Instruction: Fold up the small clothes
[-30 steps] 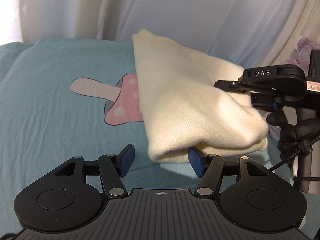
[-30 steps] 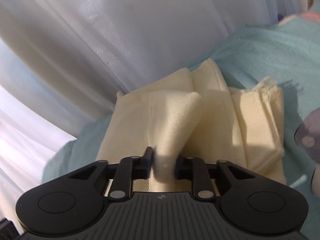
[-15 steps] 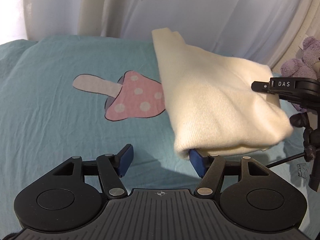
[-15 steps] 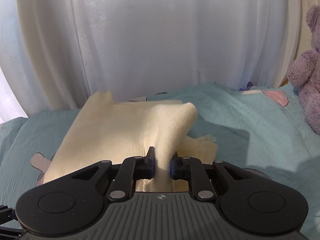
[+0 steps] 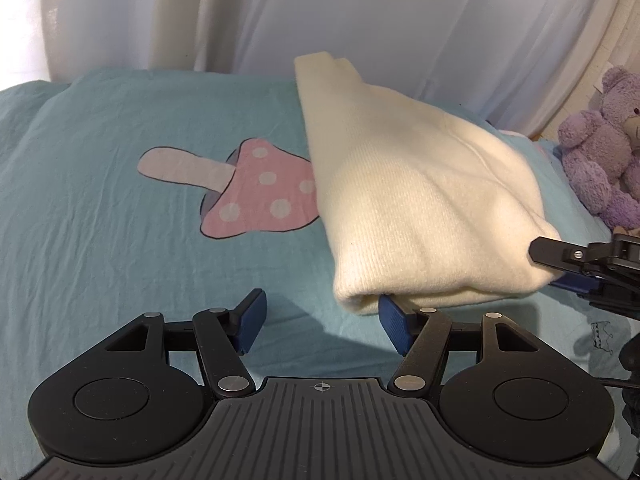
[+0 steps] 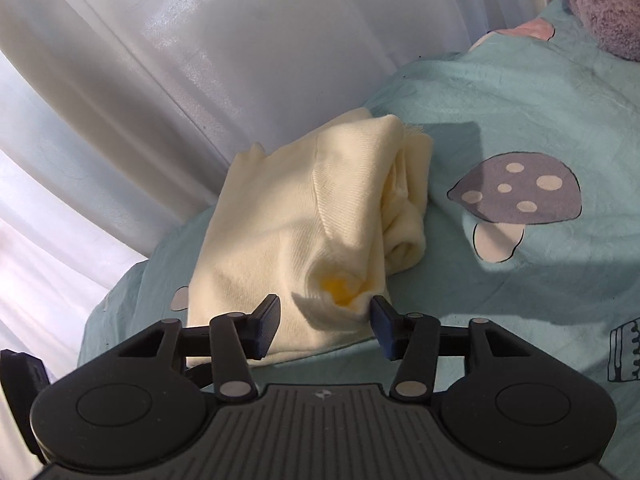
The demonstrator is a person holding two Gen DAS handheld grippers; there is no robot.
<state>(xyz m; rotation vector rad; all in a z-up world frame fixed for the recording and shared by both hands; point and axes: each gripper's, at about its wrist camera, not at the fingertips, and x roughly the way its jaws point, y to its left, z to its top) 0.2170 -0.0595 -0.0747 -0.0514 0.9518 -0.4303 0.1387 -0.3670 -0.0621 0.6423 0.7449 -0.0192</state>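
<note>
The left gripper (image 5: 322, 322) stands wide open with nothing between its blue pads (image 5: 251, 320); its right pad lies just under the near edge of the cream garment (image 5: 412, 204), and I cannot tell whether they touch. The right gripper (image 6: 325, 326) is also open wide, and the near corner of the same garment (image 6: 304, 240) lies loose between its fingers, gripped by neither. In the left wrist view this gripper (image 5: 576, 264) shows at the right edge, its tip against the garment's right corner.

No brand or writing can be read on either tool or on the cloth.

The garment is a pale cream knit with fine ribs, folded into a thick bundle with several layers visible at its right side. It lies on a teal bedsheet (image 5: 100, 200), directly ahead of both grippers. Left of it is a printed pink mushroom (image 5: 256, 196), right of it a grey mushroom (image 6: 516, 196). A purple teddy bear (image 5: 604, 144) sits far right, before a white curtain (image 5: 360, 12).
</note>
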